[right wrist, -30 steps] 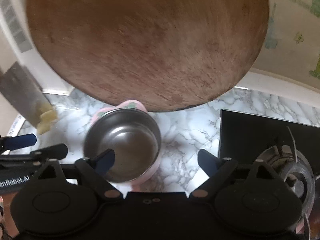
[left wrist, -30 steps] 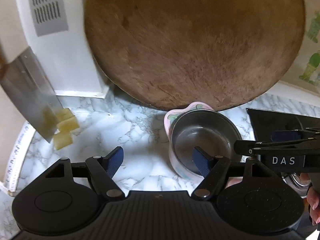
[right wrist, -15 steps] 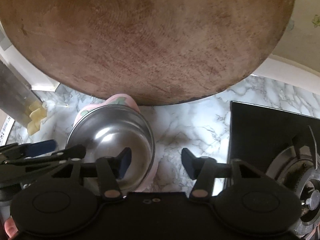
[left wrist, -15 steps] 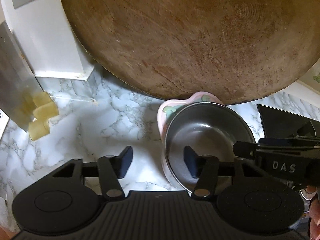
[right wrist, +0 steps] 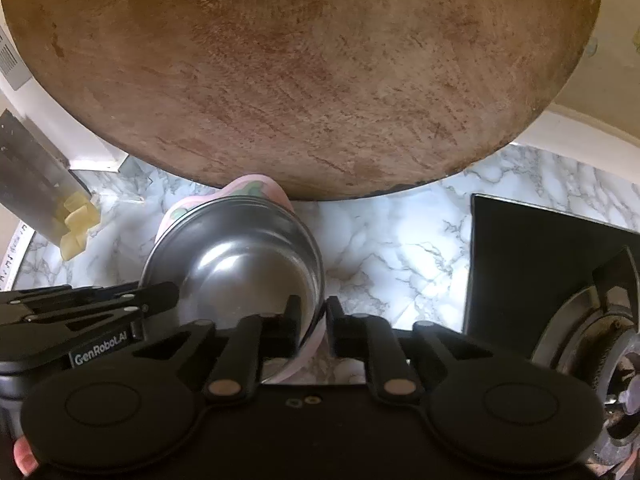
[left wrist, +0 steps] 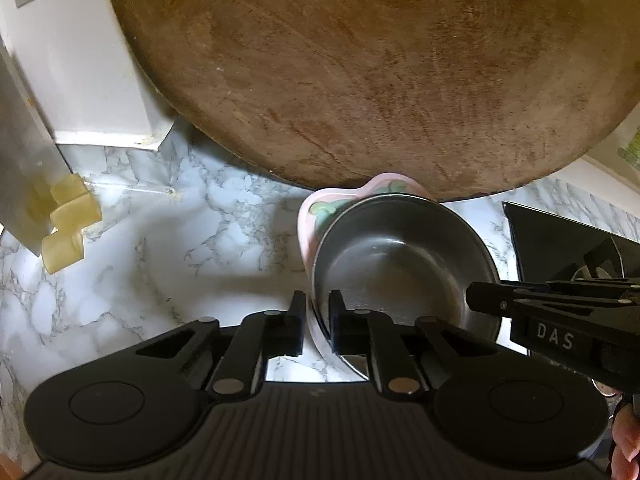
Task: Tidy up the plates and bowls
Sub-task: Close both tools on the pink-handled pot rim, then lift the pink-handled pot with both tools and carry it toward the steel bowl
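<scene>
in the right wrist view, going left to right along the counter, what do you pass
yellow blocks → steel bowl nested in the pink bowl → bare marble counter → black stove → burner

- I am in a home kitchen, over a marble-patterned countertop (left wrist: 168, 280).
- A gas hob (right wrist: 552, 280) lies to my right.
- A big round wooden chopping board (left wrist: 360, 72) leans ahead.
- A steel bowl (right wrist: 240, 256) sits nested in a pink bowl (left wrist: 320, 208).

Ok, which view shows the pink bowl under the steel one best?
The left wrist view: the pink bowl shows its rim, green pattern and left wall beside the steel bowl. The right wrist view shows only a strip of pink rim behind the steel bowl and a sliver near the fingers.
</scene>
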Tool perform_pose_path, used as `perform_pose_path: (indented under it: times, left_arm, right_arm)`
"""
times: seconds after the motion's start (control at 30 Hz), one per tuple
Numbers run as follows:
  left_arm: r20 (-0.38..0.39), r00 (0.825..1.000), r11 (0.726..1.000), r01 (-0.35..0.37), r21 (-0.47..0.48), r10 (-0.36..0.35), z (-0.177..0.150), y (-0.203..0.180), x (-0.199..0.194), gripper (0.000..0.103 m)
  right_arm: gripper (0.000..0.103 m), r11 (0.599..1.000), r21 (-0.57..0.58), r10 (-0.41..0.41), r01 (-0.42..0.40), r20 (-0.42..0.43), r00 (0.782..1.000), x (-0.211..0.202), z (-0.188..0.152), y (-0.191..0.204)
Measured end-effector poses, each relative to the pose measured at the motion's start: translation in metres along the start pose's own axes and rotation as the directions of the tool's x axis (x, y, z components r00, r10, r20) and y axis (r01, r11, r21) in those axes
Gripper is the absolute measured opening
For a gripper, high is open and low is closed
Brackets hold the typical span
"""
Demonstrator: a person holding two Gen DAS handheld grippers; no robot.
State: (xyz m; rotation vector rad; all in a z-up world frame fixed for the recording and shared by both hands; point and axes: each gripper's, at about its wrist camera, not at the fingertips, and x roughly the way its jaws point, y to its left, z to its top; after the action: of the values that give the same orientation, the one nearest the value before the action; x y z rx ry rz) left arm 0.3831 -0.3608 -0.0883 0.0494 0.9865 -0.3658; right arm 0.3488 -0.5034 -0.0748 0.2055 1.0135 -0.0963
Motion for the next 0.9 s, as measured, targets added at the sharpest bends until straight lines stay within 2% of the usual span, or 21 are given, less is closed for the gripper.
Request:
perform_pose_path:
  times: [0.5,0.9]
  left_arm:
    - [0.008,1.0,1.0,-0.014,0.019,0.014,-0.019,0.004,-0.017,0.009]
    - [0.068,0.998,1.0,-0.013,0.008,0.013,-0.041,0.023,-0.08,0.009]
  right_arm:
    - [0.01,1.0,-0.015,-0.011,0.012,0.03,0.999,-0.017,-0.013,0.014]
    - [0.01,0.999,-0.024,0.024,-0.022,0.076,0.997,-0.063,-0.034,0.04]
